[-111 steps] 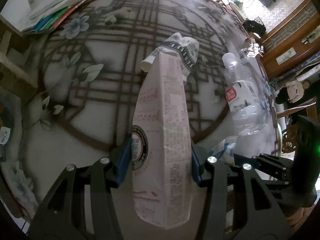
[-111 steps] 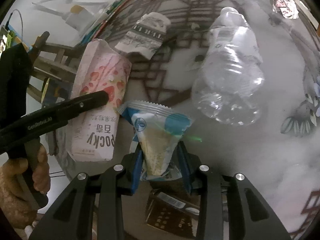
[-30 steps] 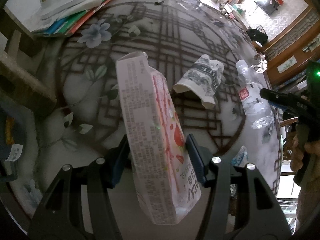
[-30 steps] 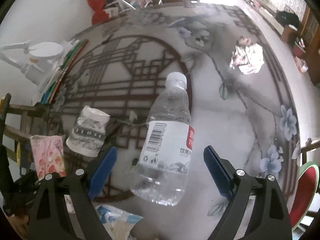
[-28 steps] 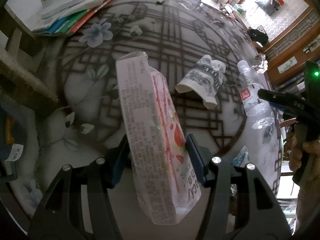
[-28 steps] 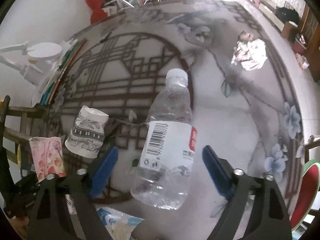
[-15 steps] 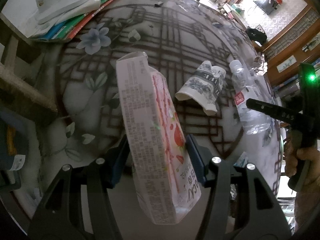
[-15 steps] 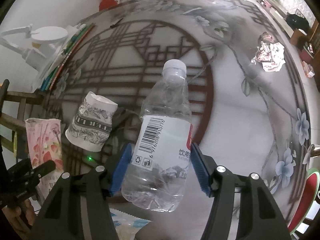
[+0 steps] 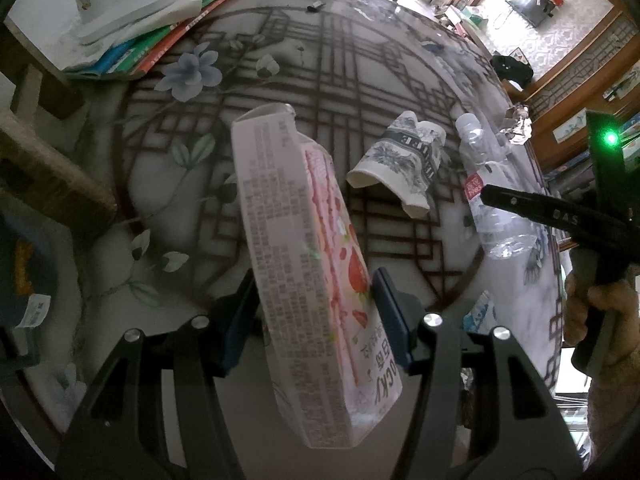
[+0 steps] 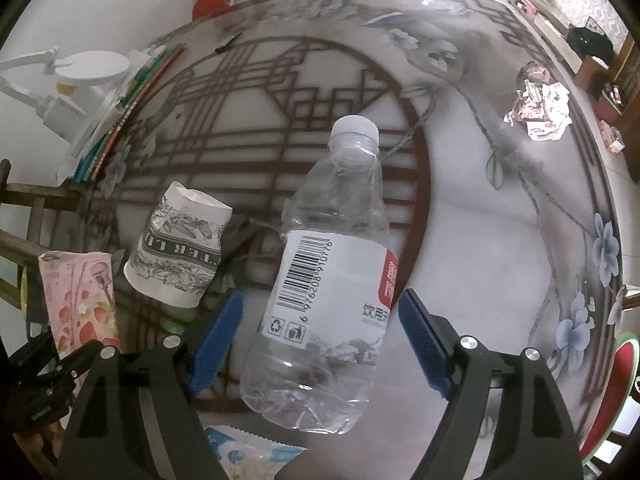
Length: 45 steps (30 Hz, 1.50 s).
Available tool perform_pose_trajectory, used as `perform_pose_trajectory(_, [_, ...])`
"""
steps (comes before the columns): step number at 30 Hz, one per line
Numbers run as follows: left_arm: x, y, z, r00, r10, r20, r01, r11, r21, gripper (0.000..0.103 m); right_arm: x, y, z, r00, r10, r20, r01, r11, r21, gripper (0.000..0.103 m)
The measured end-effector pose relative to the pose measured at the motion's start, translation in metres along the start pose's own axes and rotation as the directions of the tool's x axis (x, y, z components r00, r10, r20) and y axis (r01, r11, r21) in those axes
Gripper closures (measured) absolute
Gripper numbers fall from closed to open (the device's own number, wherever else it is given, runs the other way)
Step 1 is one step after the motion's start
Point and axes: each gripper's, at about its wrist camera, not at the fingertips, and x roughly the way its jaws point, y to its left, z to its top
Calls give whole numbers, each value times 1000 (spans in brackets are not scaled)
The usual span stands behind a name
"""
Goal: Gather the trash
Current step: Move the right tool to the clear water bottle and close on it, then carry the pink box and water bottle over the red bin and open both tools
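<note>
My left gripper [image 9: 314, 312] is shut on a pink Pocky snack box [image 9: 296, 264] and holds it above the round patterned table [image 9: 120, 208]. My right gripper [image 10: 322, 334] is open, its blue pads on either side of an empty clear water bottle [image 10: 332, 276] that lies on the table; the pads stand apart from the bottle. The bottle also shows in the left wrist view [image 9: 490, 196]. A crushed paper cup [image 10: 180, 256] lies left of the bottle, also in the left wrist view [image 9: 404, 168]. A blue snack wrapper [image 10: 248, 456] lies below the right gripper.
A stack of books and white items [image 9: 148, 16] sits at the table's far left edge. A crumpled wrapper [image 10: 538, 108] lies at the far right. A wooden chair [image 9: 40, 148] stands at the left. A red-and-green seat [image 10: 612, 392] is at the right.
The right gripper dropped the blue wrapper, moved over the bottle, closed in on it half a second ago, and now stands open wider. The left gripper keeps the pink box.
</note>
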Motion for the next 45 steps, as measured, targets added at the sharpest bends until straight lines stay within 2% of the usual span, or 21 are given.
perform_pose_trajectory(6, [-2, -3, -2, 1000, 0, 5, 0, 1000, 4, 48, 1, 0, 0, 1000, -8, -5, 8, 1000, -7, 27])
perform_pose_trajectory(7, [-3, -4, -2, 1000, -1, 7, 1, 1000, 6, 48, 1, 1, -1, 1000, -11, -7, 11, 1000, -15, 29])
perform_pose_trajectory(8, [-4, -5, -3, 1000, -2, 9, 2, 1000, 10, 48, 3, 2, -3, 1000, -15, -13, 14, 1000, -25, 41])
perform_pose_trajectory(10, [-4, -7, -3, 1000, -3, 11, 3, 1000, 13, 48, 5, 3, -6, 1000, -18, -25, 18, 999, -30, 43])
perform_pose_trajectory(17, [-13, -12, -4, 999, -1, 42, 0, 1000, 28, 48, -17, 0, -19, 999, 20, 40, -20, 1000, -8, 45])
perform_pose_trajectory(22, [-11, -17, -6, 999, -3, 36, 2, 1000, 26, 48, -29, -3, -28, 998, 38, 58, -38, 999, 6, 45])
perform_pose_trajectory(32, [-19, -39, -6, 997, -8, 72, 4, 999, 55, 48, -66, -7, -48, 988, 70, 141, -74, 997, 20, 47])
perform_pose_trajectory(45, [-28, -107, 2, 991, -35, 132, 20, 994, 110, 48, -115, -40, -77, 970, 66, 232, -68, 998, 3, 47])
